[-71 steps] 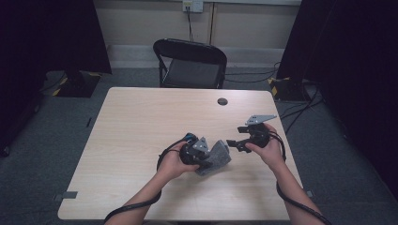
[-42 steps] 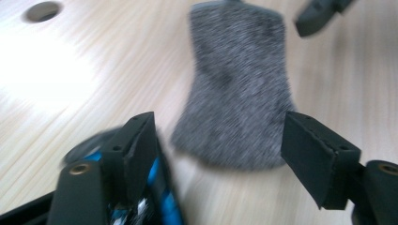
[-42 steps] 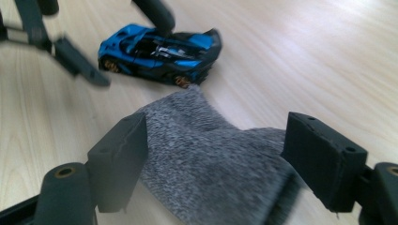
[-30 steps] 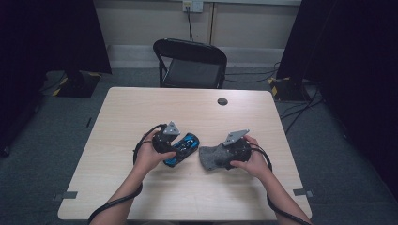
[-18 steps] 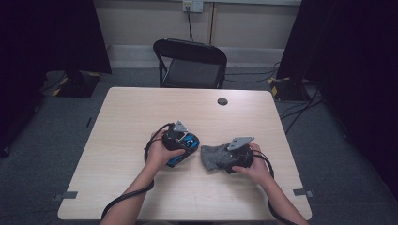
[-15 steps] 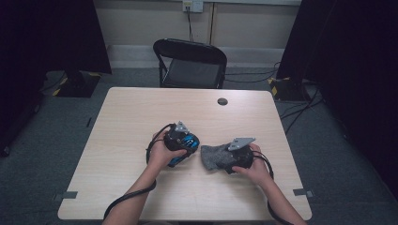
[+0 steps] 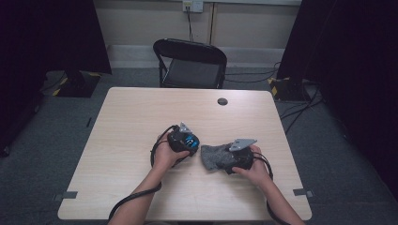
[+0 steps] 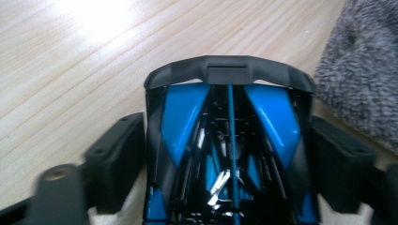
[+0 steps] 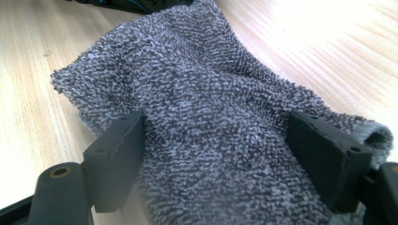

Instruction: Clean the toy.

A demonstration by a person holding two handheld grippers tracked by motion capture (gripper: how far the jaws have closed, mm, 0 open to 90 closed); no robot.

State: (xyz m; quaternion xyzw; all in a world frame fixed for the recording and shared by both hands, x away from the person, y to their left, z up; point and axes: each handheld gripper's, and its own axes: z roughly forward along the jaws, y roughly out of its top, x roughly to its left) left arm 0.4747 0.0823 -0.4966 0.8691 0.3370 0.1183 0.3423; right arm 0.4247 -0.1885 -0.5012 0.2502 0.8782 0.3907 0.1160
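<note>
Near the middle of the table (image 7: 131, 117), a blue and black toy car (image 8: 227, 140) sits between the jaws of the left gripper (image 7: 184, 140). Those jaws have just been closing, and they now stand against the car's two sides, clenched on it. Just to the car's right lies a grey towel (image 7: 215, 157), rumpled on the wood, with a narrow strip of table between the two. The right gripper (image 7: 238, 158) grasps that towel: its jaws press into a thick fold of the cloth (image 9: 216, 131) from both sides.

Compared with a second ago, the left hand (image 7: 165, 157) has carried the car rightward and lower, so car and towel are now close together; the right hand (image 7: 256, 171) has stayed about where it was, with the towel unmoved. A couple of seconds ago both grippers met at the towel, farther right.

In the left gripper view the rear of the car is cut off at the bottom edge, and the towel shows only as a corner. In the high view the car is mostly hidden under the gripper. A small dark disc (image 7: 222, 101) lies near the far edge of the table, and a black folding chair (image 7: 190, 63) stands beyond it.
</note>
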